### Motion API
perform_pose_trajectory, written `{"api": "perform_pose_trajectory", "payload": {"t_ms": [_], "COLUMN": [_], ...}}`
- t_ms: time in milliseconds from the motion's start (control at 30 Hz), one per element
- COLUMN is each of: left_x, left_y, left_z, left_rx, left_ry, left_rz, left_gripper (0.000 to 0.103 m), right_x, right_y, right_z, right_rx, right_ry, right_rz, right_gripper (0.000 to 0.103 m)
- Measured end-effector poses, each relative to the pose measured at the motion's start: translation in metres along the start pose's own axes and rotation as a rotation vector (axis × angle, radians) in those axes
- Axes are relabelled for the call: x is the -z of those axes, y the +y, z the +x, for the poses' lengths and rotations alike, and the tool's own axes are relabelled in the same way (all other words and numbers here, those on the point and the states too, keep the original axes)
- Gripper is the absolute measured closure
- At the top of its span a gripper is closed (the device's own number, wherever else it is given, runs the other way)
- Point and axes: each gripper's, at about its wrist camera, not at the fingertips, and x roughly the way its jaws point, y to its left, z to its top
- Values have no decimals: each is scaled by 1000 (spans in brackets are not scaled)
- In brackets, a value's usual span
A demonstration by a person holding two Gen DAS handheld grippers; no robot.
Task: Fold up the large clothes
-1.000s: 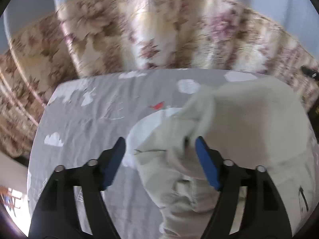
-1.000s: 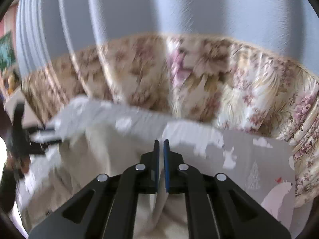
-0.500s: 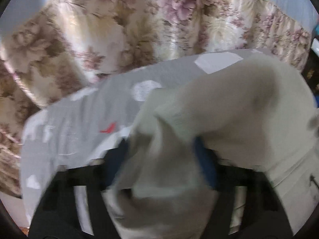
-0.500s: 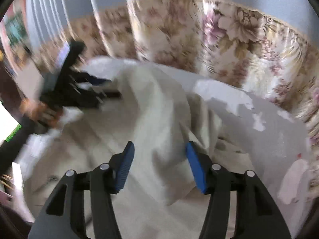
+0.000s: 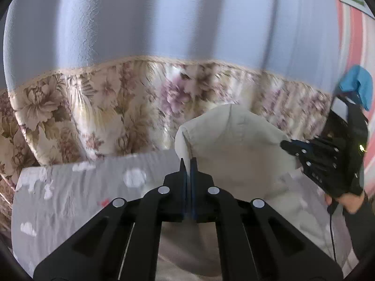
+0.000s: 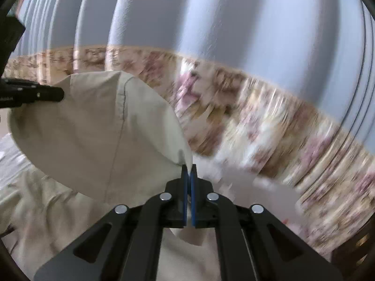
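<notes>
A second ago my left claw (image 5: 188, 161) stood wide open over the cream garment (image 5: 236, 149) lying loose on the bed; now its jaws have just closed and pinch a thin edge of that cloth between the blue pads. My right claw (image 6: 188, 167) was shut a second ago, opened half a second ago over the cloth, and has just closed again, now on another edge of the same garment (image 6: 93, 128). The view has tipped too: earlier the grey printed bedsheet (image 5: 77, 187) filled most of my left camera, and now the pale blue wall (image 5: 164, 23) takes the whole upper half, with the flowered fabric (image 5: 93, 107) in a band below it.

The garment is no longer a heap on the sheet. Its upper part is raised off the bed and stretched between my two claws, billowing in a rounded hump with a stitched seam running down it in the right view. The lower part still rests rumpled on the bed under my claws. It is plain cream, lightly creased, and I cannot tell what kind of clothing it is.

In the left view my right claw (image 5: 288, 145) comes in from the right edge, with my hand (image 5: 349, 201) around its handle.
</notes>
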Motion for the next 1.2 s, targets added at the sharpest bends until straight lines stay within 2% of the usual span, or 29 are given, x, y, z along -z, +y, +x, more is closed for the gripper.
{"api": "perform_pose_trajectory", "payload": {"t_ms": [67, 100, 200, 300, 367, 467, 533, 567, 600, 667, 700, 733, 800, 900, 1000, 1067, 1100, 1167, 1200], "left_x": [25, 39, 88, 132, 156, 174, 176, 173, 168, 158, 150, 143, 124, 101, 89, 95, 102, 118, 127], "left_y": [-8, -9, -12, 2, 11, 17, 19, 19, 19, 15, 13, 12, 9, 0, -5, -12, -17, -26, -32], "left_z": [-12, -16, -20, -16, -12, -23, -35, -44, -53, -68, -75, -76, -75, -63, -35, -10, -3, -3, -7], "left_rx": [13, 12, -30, -8, 5, -64, -67, -93, -128, -149, -144, -139, -150, -127, -122, -113, -131, -143, -162], "left_ry": [27, 46, 125, 247, 312, 339, 331, 318, 290, 233, 202, 187, 145, 120, 152, 215, 241, 247, 231], "left_rz": [14, 26, 76, 27, 10, 25, 20, 25, 34, 44, 47, 47, 35, 38, 45, 69, 85, 127, 149], "left_gripper": [102, 102, 102, 102, 97, 86, 83, 67, 46, 33, 32, 31, 29, 27, 27, 27, 27, 27, 26], "right_x": [20, 34, 71, 98, 113, 123, 122, 117, 109, 97, 87, 79, 59, 33, 22, 25, 31, 47, 58], "right_y": [1, 4, 22, 40, 43, 34, 24, 19, 12, 7, 6, 8, 21, 51, 70, 81, 88, 95, 100], "right_z": [-12, -20, -37, -48, -50, -56, -69, -74, -81, -87, -88, -87, -84, -63, -40, -29, -27, -31, -35], "right_rx": [-52, -106, -203, -224, -227, -232, -199, -186, -169, -161, -177, -187, -198, -235, -271, -279, -275, -261, -211], "right_ry": [26, 50, 119, 197, 264, 319, 292, 274, 239, 187, 154, 132, 84, 80, 106, 134, 152, 167, 171], "right_rz": [14, 36, 31, -5, -4, 40, 60, 74, 100, 132, 155, 168, 169, 140, 150, 131, 114, 77, 44], "right_gripper": [102, 102, 102, 101, 100, 99, 99, 99, 99, 96, 91, 77, 65, 65, 65, 65, 65, 65, 65]}}
